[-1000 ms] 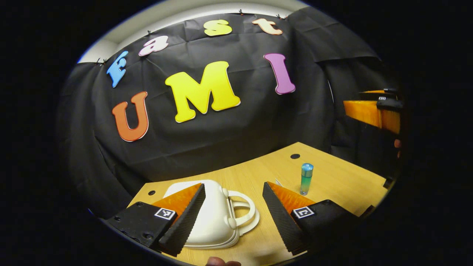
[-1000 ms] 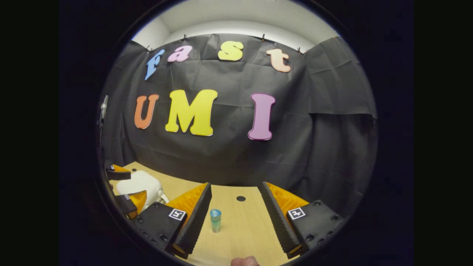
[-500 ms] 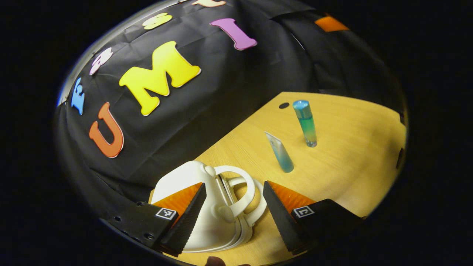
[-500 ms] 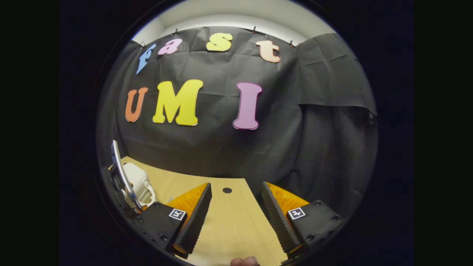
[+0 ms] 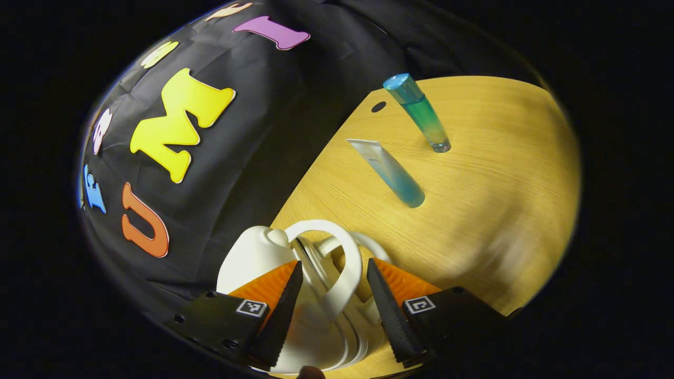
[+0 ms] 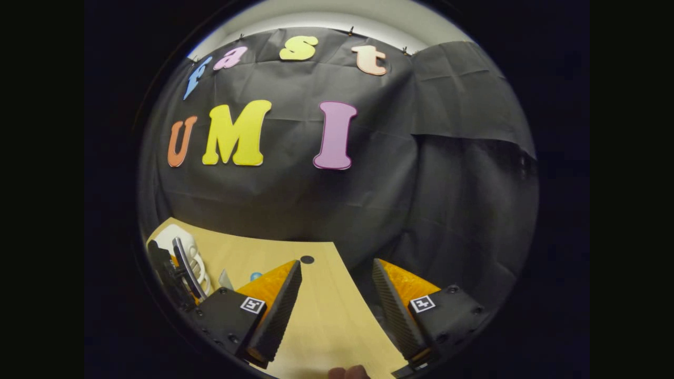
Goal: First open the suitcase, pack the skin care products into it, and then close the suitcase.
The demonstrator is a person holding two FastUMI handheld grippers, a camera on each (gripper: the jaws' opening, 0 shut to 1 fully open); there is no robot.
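Observation:
A small white suitcase (image 5: 253,255) lies on the wooden table (image 5: 489,173), its two shells together. Its handle loops (image 5: 345,252) point toward the middle of the table. My left gripper (image 5: 333,273) is open and straddles the upper handle loop, with neither finger pressing on it. A blue-green bottle (image 5: 418,113) stands upright farther out, and a blue tube (image 5: 389,171) stands on its cap beside it. My right gripper (image 6: 334,273) hangs open over the bare table (image 6: 316,321), holding nothing. In the right gripper view, the suitcase (image 6: 171,239) and left gripper (image 6: 179,268) sit at the far left.
The black cloth wall runs close behind the suitcase and along the table's back edge. A round cable hole (image 5: 378,107) lies near that edge, also seen as a hole (image 6: 307,259) in the right gripper view. A person's fingertip (image 6: 347,372) shows at the bottom.
My left gripper has rolled and moved in onto the suitcase handle, its fingers a little closer together. My right gripper has swung rightward, so the bottle has left its finger gap.

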